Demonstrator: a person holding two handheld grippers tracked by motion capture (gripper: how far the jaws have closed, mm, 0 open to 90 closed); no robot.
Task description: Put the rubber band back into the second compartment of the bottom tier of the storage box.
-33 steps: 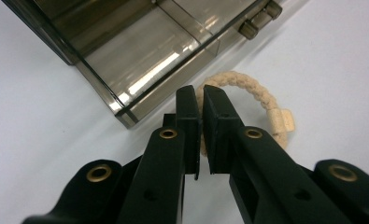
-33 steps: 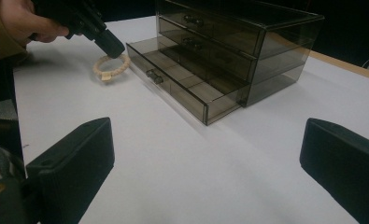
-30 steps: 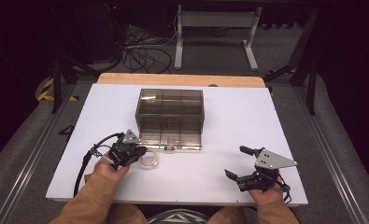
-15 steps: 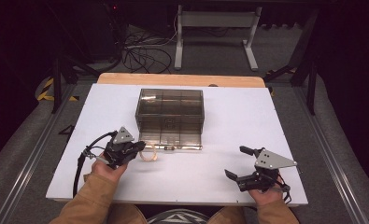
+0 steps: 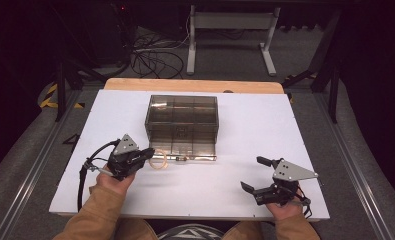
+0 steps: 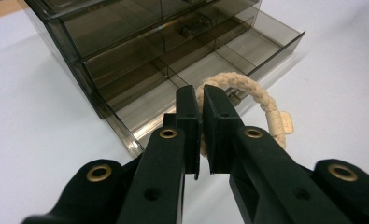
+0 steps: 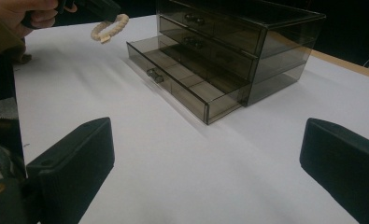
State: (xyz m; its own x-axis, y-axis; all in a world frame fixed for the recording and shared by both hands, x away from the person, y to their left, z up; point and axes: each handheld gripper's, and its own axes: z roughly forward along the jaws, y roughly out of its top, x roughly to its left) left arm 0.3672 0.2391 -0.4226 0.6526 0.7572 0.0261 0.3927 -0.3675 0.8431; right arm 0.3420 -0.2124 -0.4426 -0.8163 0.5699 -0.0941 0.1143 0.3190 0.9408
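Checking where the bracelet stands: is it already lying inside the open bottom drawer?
No, the left gripper's fingers pinch the braided bracelet above the table, short of the open bottom drawer.

Bright, evenly lit white tabletop; dark surroundings; soft, slightly blurred close-ups.

Smoky translucent glossy plastic drawer box (image 5: 182, 122), braided cream cord bracelet (image 6: 252, 95), matt white table top (image 5: 265, 130), matt black plastic left gripper (image 6: 201, 116)
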